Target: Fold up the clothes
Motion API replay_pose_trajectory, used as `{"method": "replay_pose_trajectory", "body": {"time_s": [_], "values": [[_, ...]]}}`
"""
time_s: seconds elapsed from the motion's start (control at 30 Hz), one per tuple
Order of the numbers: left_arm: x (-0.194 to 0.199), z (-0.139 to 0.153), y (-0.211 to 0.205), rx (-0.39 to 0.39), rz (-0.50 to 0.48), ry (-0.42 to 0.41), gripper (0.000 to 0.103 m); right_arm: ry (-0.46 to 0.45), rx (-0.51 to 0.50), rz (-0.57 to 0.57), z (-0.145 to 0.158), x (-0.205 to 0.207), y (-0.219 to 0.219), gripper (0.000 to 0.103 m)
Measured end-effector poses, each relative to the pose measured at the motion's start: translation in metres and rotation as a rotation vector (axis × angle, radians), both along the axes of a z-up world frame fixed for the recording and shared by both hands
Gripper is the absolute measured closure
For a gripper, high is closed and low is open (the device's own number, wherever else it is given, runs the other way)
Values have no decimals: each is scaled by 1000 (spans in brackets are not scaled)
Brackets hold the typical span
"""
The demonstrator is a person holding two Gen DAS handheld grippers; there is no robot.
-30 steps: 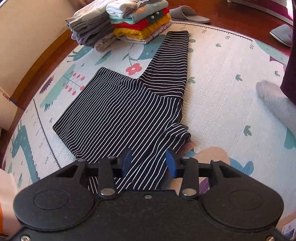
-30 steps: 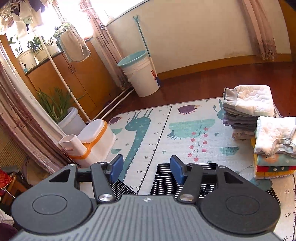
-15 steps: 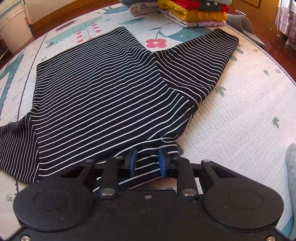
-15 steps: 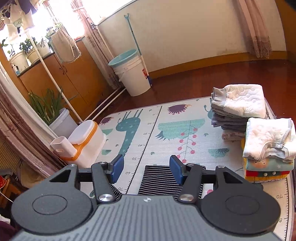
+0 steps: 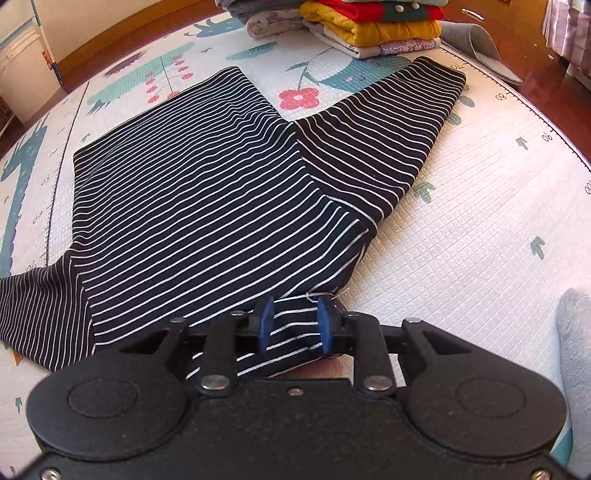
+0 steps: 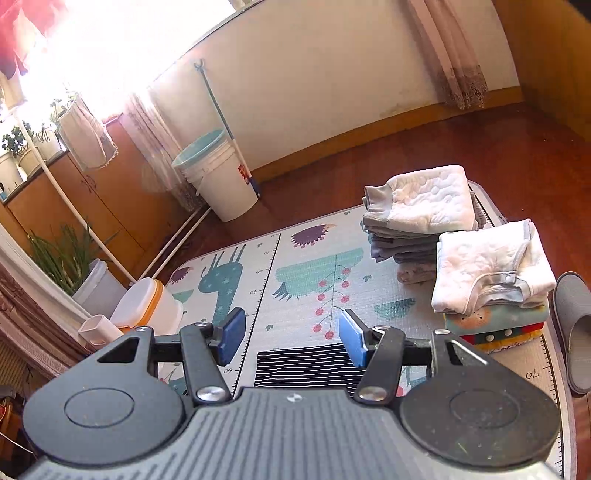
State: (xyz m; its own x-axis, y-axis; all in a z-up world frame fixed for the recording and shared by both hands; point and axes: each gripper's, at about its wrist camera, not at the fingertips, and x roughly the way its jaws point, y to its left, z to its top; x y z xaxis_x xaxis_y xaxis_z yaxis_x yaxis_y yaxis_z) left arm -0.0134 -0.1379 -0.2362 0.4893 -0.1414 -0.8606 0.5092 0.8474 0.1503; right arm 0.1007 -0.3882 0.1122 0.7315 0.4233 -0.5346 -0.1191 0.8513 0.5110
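A black striped shirt point(image 5: 207, 192) lies spread flat on the play mat point(image 5: 480, 229), one sleeve point(image 5: 384, 136) angled out toward the far stacks, the other sleeve point(image 5: 33, 310) trailing off at the near left. The left tongs point(image 5: 293, 323) sit low at the shirt's near edge, their blue pads parted with a fold of striped cloth between them — not clamped on it, as far as the gap shows. The right tongs point(image 6: 291, 338) hang spread wide above the mat, holding nothing, with only a strip of the shirt visible below them.

The risk I see is in the grip: if the left tongs close on only the top layer, or on too thin a pinch of hem, the cloth could slip out mid-lift and the shirt would bunch instead of folding cleanly. A one-sided lift, with the right tongs high and away, would likely drag the shirt askew.

Around it: a folded pile point(image 5: 373, 26) of yellow and red clothes sits just beyond the far sleeve's cuff, a second greyish stack point(image 6: 417, 210) beside it — a wide swing of the sleeve could topple them. A grey slipper point(image 6: 572, 332) rests at the mat's edge, and a socked foot point(image 5: 574, 332) stands near the left tongs.
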Motion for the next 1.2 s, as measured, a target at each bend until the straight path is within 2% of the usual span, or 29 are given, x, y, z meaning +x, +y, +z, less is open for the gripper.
{"method": "replay_pose_trajectory", "body": {"time_s": [0.03, 0.07, 0.2, 0.33, 0.43, 0.63, 0.8, 1.03, 1.2], "values": [[-2, 4, -2, 1, 2, -7, 58, 5, 11, -13, -2, 0, -6, 46], [-6, 9, -7, -2, 3, -23, 54, 10, 21, -25, -4, 0, -12, 46], [-22, 27, -33, 7, -13, -69, 53, 48, 68, -47, -13, -1, -34, 46], [-33, 38, -73, 78, -138, -161, 52, 48, 97, -65, -15, -9, -56, 46], [-28, 40, -106, 93, -216, -220, 50, 40, 106, -97, -15, -16, -73, 43], [-11, 17, -169, 117, -339, -334, 50, 19, 59, -132, -16, -20, -93, 42], [4, -6, -223, 170, -430, -407, 50, -7, 37, -190, -17, -19, -111, 42], [38, -33, -294, 196, -450, -463, 50, -29, 63, -258, -20, -20, -144, 42], [62, -46, -328, 192, -403, -440, 50, -38, 60, -256, -21, -20, -147, 41]]}}
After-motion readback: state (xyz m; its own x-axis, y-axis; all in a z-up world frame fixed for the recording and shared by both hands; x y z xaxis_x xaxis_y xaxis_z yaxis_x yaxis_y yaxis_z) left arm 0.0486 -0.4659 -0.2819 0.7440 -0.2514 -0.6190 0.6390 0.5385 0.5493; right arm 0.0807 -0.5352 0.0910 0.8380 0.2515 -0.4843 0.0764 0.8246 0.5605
